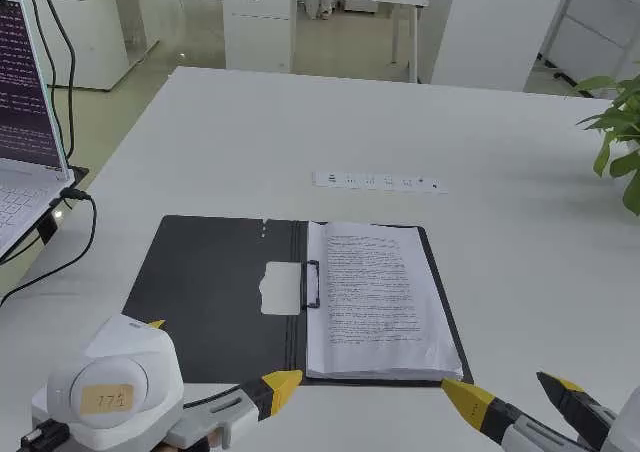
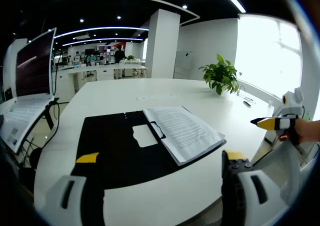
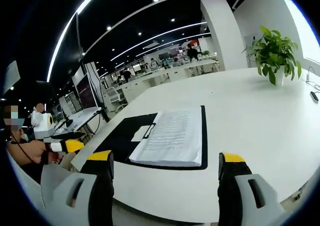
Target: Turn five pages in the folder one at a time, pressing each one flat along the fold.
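Observation:
A black folder (image 1: 215,297) lies open on the white table, a white clip tab on its inside cover. On its right half sits a stack of printed pages (image 1: 375,297), lying flat. My left gripper (image 1: 220,357) hovers open at the folder's near left edge, holding nothing. My right gripper (image 1: 512,392) is open off the folder's near right corner, apart from the pages. The left gripper view has the folder (image 2: 112,146) and pages (image 2: 185,131) beyond its spread yellow-tipped jaws. In the right gripper view the pages (image 3: 172,136) lie ahead of the gripper (image 3: 165,157).
An open laptop (image 1: 20,152) stands at the left edge with a black cable (image 1: 75,237) trailing near the folder. A white power strip (image 1: 375,181) lies behind the folder. A potted plant (image 1: 615,137) sits at the far right.

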`<action>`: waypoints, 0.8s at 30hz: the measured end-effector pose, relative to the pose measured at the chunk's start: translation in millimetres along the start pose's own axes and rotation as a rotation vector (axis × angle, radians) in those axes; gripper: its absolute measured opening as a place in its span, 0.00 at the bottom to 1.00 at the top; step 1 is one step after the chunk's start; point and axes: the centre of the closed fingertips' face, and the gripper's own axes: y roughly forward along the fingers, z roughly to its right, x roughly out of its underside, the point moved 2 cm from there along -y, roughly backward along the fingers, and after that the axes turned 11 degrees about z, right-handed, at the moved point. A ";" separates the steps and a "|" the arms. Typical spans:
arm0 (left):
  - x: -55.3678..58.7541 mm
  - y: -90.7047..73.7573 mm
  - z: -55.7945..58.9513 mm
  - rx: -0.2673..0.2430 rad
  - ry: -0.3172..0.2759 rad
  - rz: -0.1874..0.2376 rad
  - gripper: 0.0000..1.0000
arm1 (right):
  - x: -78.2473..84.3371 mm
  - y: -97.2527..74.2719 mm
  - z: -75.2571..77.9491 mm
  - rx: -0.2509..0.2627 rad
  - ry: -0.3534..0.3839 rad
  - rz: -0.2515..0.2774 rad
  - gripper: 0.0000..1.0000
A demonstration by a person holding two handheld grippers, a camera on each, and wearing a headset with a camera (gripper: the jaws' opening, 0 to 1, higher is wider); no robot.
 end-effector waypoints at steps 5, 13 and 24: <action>3.1 20.5 11.4 0.039 0.024 -0.021 0.88 | 0.7 -0.1 -1.7 0.000 0.007 0.004 0.84; -3.3 22.5 16.9 0.054 0.031 -0.014 0.89 | -1.8 -0.9 -1.5 0.006 0.008 0.018 0.84; -18.6 -44.1 -31.1 -0.081 -0.008 0.032 0.99 | -18.7 0.8 3.4 -0.010 -0.014 0.030 0.98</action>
